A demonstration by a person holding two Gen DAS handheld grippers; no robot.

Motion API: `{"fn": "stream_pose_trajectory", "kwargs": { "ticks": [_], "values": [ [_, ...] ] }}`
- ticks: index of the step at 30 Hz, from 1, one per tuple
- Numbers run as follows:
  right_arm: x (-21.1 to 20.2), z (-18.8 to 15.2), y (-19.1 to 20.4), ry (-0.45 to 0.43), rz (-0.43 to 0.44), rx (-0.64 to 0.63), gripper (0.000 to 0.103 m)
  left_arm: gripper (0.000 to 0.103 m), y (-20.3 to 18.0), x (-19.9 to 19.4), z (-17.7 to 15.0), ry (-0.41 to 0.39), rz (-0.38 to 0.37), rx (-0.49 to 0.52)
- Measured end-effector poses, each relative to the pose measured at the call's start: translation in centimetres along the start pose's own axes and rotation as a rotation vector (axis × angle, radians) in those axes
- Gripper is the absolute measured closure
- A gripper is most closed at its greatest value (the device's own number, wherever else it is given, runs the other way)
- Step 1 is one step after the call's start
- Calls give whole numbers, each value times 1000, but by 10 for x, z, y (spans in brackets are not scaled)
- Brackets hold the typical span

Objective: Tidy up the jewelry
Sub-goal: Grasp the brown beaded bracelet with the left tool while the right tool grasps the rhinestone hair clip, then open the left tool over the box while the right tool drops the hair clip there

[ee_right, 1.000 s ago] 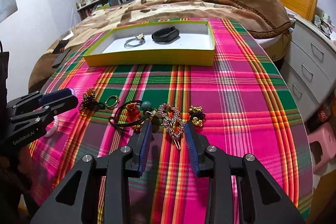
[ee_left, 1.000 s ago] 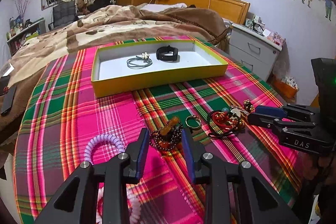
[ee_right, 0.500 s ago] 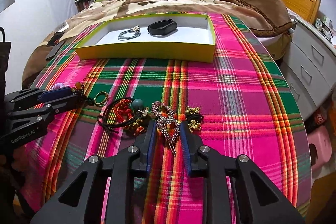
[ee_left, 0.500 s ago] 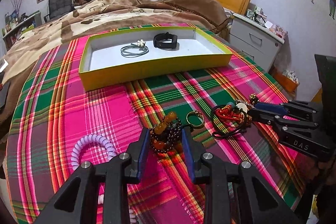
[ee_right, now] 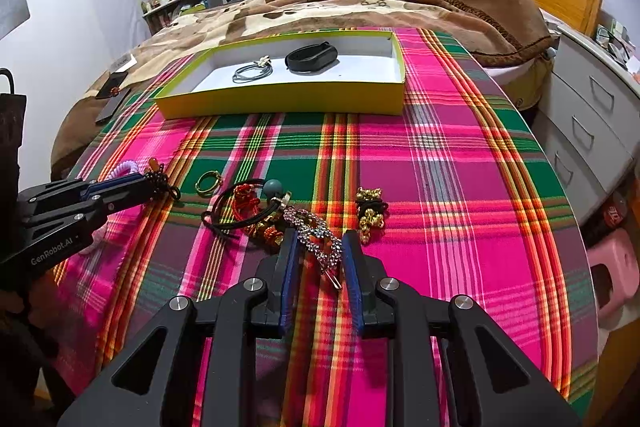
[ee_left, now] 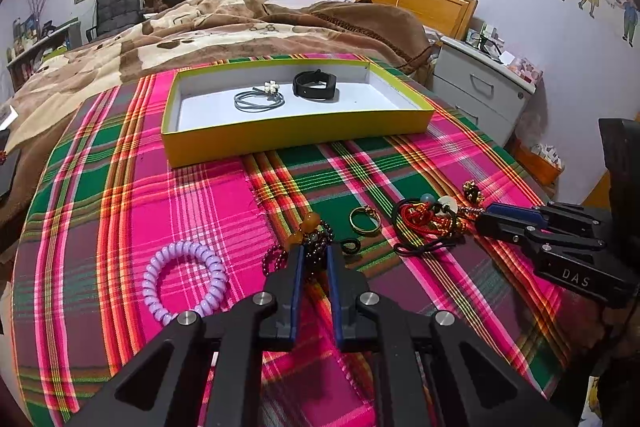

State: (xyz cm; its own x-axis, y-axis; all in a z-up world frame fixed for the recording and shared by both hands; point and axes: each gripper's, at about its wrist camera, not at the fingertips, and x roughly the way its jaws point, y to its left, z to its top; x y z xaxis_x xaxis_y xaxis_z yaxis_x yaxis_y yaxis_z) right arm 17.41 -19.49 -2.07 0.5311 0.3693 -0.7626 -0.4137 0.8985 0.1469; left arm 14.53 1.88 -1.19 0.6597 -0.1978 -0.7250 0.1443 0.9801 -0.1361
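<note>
Plaid cloth (ee_left: 192,211) covers the tabletop; bed (ee_left: 248,23) behind. Left tool (ee_left: 314,259) clenched on bead bracelet (ee_left: 310,241); right tool (ee_right: 318,251) straddles rhinestone clip (ee_right: 316,237), not clamped. Yellow box (ee_left: 296,131) beyond.

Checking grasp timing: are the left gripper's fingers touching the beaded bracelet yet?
Touching. In the left wrist view, the left gripper has both fingers pressed against the beaded bracelet, with no visible gap on either side.

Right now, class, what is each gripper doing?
Left gripper: shut on the bead bracelet.
Right gripper: open around the sparkly hair clip.
</note>
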Motion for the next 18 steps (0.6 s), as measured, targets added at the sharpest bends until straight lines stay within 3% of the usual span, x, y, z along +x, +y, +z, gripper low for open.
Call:
{"fn": "stream_pose_trajectory", "kwargs": {
  "ticks": [18],
  "values": [
    [-31,3,2,-76,25,32,80,93,-1,-35,1,-78,-36,-35]
  ]
}}
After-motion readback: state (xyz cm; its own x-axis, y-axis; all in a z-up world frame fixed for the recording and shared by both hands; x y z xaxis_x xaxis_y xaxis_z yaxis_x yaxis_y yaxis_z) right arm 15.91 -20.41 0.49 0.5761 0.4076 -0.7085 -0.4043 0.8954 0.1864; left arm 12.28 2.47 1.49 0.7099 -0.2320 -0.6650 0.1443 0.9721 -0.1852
